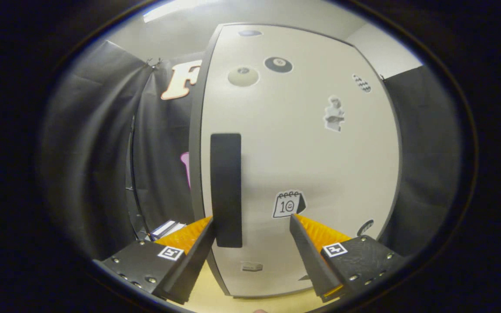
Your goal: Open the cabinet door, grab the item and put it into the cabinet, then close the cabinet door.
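Observation:
A white cabinet door (302,161) with several stickers stands straight ahead and looks shut. A tall dark handle (226,187) runs down its left side. My gripper (252,222) is open and close to the door. The lower end of the handle sits just inside my left finger (194,248), between the two fingers. My right finger (315,252) is off to the right of the handle, under a calendar sticker (288,204). Neither finger presses on the handle.
The cabinet stands on a light wooden tabletop (215,295). Black cloth hangs to the left (102,152) and right (424,152) of the cabinet. A small white and dark object (167,228) lies low on the left, behind my left finger.

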A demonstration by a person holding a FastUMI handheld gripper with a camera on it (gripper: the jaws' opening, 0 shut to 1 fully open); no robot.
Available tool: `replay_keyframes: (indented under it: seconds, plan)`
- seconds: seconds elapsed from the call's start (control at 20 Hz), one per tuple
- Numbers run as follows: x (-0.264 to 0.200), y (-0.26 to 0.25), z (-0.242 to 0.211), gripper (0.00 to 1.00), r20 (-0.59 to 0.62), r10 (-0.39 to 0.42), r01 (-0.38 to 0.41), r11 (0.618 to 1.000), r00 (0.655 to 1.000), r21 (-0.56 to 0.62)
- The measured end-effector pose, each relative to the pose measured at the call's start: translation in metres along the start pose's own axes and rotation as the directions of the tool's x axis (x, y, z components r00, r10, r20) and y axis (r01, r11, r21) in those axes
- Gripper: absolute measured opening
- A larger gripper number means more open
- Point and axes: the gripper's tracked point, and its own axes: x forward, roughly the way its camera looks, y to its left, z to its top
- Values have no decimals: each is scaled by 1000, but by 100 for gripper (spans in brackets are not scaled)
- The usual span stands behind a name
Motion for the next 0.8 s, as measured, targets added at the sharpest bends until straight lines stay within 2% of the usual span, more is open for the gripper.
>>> replay_keyframes:
  seconds: [0.25, 0.4, 0.5, 0.8]
  plan:
    - [-66, -27, -4, 100, -44, -23, 21, 999, 999, -46]
    - [-115, -38, 5, 100, -19, -39, 38, 996, 999, -75]
    - [-145, -41, 16, 100, 6, -44, 45, 996, 999, -74]
    - [-202, -65, 14, 100, -44, -98, 96, 994, 994, -44]
